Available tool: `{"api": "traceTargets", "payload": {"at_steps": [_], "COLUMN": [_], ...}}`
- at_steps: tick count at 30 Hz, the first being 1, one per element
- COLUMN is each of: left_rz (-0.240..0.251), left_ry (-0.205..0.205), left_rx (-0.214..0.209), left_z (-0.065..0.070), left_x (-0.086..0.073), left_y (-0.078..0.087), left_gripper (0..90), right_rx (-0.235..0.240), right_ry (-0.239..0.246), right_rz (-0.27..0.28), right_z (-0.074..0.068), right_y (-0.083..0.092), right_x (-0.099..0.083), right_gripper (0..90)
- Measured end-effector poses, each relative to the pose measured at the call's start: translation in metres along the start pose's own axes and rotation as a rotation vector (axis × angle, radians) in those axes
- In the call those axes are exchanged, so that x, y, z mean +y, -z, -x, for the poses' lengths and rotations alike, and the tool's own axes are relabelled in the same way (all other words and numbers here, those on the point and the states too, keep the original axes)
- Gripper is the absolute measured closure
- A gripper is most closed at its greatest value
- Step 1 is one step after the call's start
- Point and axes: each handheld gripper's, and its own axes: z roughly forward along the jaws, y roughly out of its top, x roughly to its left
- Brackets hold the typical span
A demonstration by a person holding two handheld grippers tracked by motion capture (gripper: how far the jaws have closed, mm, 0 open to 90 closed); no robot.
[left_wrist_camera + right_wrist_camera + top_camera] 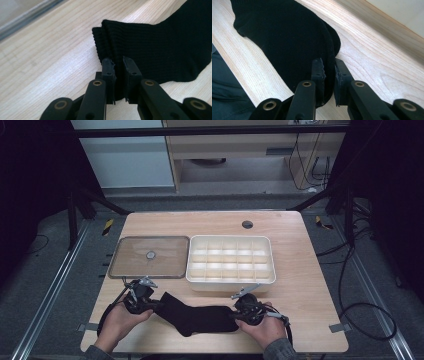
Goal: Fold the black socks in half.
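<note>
A black sock (197, 317) lies stretched along the near edge of the wooden table (300, 265). My left gripper (151, 305) is shut on its ribbed cuff end (112, 40), the fabric pinched between the two pads. At the other side, my right gripper (236, 314) is shut on the rounded toe end (329, 42). In the left gripper view the gripper (118, 62) bites the cuff's edge. The right gripper view has its gripper (329, 63) clamping the sock's (287, 32) rim. A hand holds each gripper from below.
Behind the sock stands a white tray (230, 279) divided into several small compartments. To its left lies a clear flat lid (150, 256) with a round knob. A round cable hole (247, 224) sits at the table's far edge.
</note>
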Motion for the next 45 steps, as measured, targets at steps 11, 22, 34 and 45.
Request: {"api": "traceTargets", "payload": {"at_steps": [11, 22, 34, 45], "left_rz": [0.000, 0.006, 0.029, 0.043], "left_ry": [-0.024, -0.027, -0.074, -0.173], "left_rx": [0.008, -0.018, -0.085, -0.140], "left_z": [-0.002, 0.000, 0.025, 0.077], "left_x": [0.004, 0.007, 0.018, 0.048], "left_y": [0.017, 0.028, 0.033, 0.012], "left_gripper": [80.8, 80.7, 80.6, 80.7], "right_rx": [0.017, 0.027, 0.038, 0.059], "right_ry": [-0.013, -0.008, 0.001, -0.004], "right_rz": [0.021, 0.013, 0.021, 0.037], "right_z": [-0.003, -0.009, -0.010, -0.018], "right_y": [-0.007, -0.016, -0.018, -0.020], "right_x": [0.008, 0.013, 0.019, 0.022], "right_gripper": [80.7, 80.7, 80.8, 80.8]}}
